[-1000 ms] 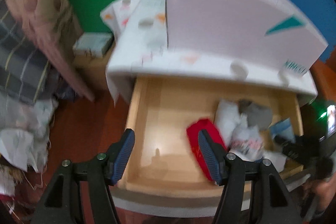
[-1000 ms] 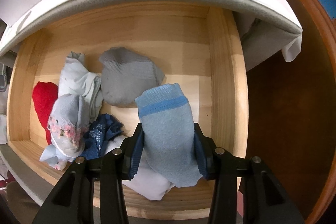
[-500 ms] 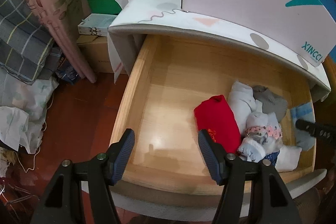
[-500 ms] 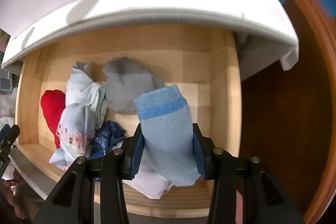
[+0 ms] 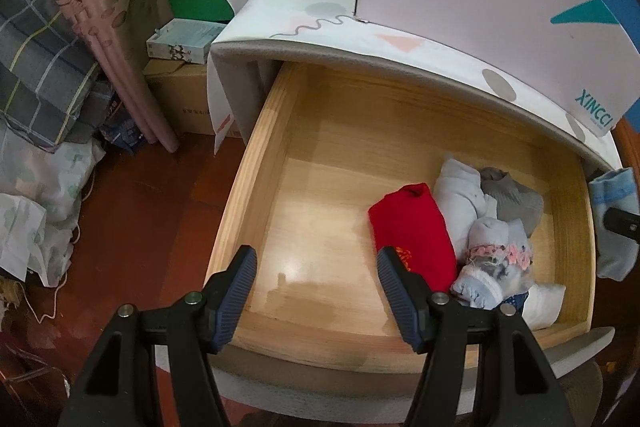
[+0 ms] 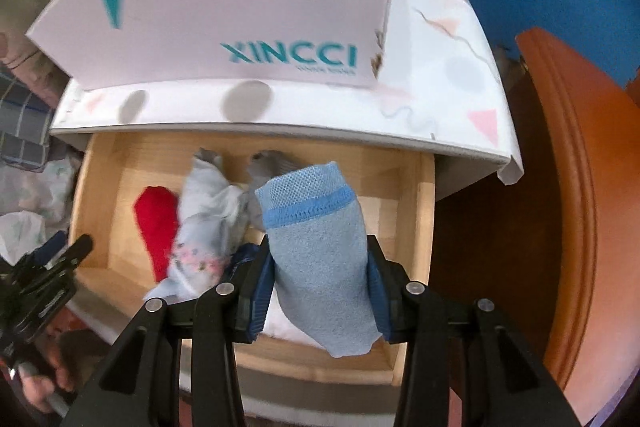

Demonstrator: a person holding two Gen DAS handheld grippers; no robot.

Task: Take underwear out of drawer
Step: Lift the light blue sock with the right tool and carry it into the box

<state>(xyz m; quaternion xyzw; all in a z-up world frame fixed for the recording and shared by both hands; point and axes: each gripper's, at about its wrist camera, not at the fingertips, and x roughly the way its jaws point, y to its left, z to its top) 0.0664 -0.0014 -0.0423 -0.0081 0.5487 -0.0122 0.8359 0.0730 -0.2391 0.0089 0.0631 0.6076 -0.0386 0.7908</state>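
The wooden drawer (image 5: 256, 163) stands pulled open. In it lie rolled underwear: a red piece (image 5: 412, 231), a pale blue one (image 5: 460, 195), a grey one (image 5: 508, 195) and a floral-banded one (image 5: 496, 255). My right gripper (image 6: 320, 279) is shut on a light blue piece of underwear (image 6: 320, 247) and holds it above the drawer's right side; it also shows in the left wrist view (image 5: 612, 203). My left gripper (image 5: 316, 291) is open and empty over the drawer's front left.
A white box marked XINCCI (image 6: 240, 7) stands on the patterned cabinet top (image 5: 312, 7). Bedding and bags (image 5: 40, 107) pile on the floor at left, beside a cardboard box (image 5: 180, 95). A brown wooden panel (image 6: 560, 187) stands at right.
My right gripper has risen and drawn back with the light blue underwear, lifting it out of the drawer. My left gripper has moved closer over the drawer's left part, still open.
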